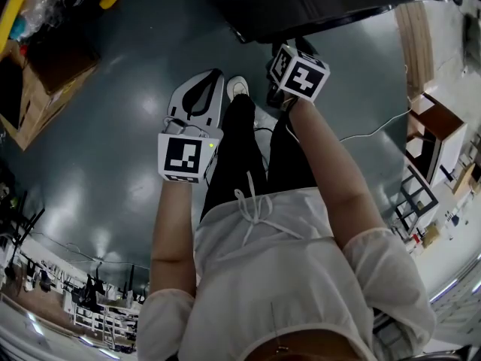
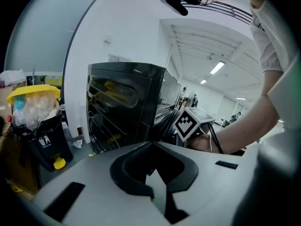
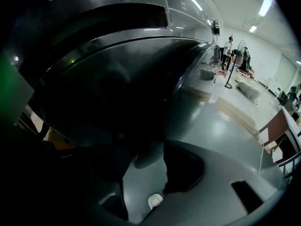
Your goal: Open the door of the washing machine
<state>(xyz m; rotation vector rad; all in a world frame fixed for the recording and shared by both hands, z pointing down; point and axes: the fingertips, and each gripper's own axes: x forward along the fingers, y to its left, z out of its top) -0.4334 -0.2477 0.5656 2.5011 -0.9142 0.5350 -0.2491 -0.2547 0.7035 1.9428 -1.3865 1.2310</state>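
Washing machine door (image 3: 117, 79), just ahead of the person, has its lip clamped by the right gripper (image 3: 143, 152) while the left gripper (image 2: 151, 147) keeps fingers together, empty; grasp seemingly made, next comes a steady outward pull.

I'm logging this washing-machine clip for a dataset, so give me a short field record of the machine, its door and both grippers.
washing machine: dark, on the grey floor
door: rounded, dark; open or shut unclear
right gripper: at the door, a rounded part between its jaws; grip too dark to judge
left gripper: jaws together, empty, clear of the machine
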